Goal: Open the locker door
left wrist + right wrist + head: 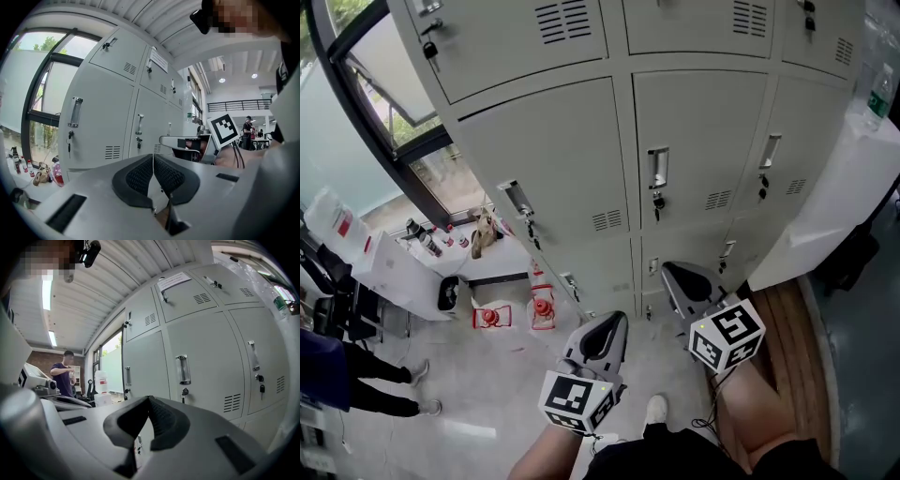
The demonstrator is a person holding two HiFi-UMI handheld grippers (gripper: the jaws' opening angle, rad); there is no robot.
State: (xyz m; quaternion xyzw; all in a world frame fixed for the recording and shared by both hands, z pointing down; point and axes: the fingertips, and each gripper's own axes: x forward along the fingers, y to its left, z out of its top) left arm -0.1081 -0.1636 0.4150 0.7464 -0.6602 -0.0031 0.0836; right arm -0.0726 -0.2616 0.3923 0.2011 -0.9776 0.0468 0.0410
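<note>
Locker door [703, 150]: middle column, middle row of the grey bank, shut and flush with its frame. The handle [657, 168] sits at its left edge, upright, with a key [657, 202] hanging from the lock just below. Every neighbouring door in view is also shut, so what the lockers hold cannot be seen. To the left, under the window, a low white table [502, 267] carries a cluster of small bottles [431, 239]; two red-and-white containers [516, 311] stand on the floor just in front of it. A clear bottle [879, 94] stands on the white block right of the lockers. Left gripper [600, 339]: held low over the person's leg, pointing at the bottom row, pads pressed together with nothing between them. Right gripper [684, 279]: slightly further forward and nearer the lockers, below the door and well apart from the handle, jaws likewise fully closed and empty. A second person [63, 373] stands well off, beyond the left gripper.
</note>
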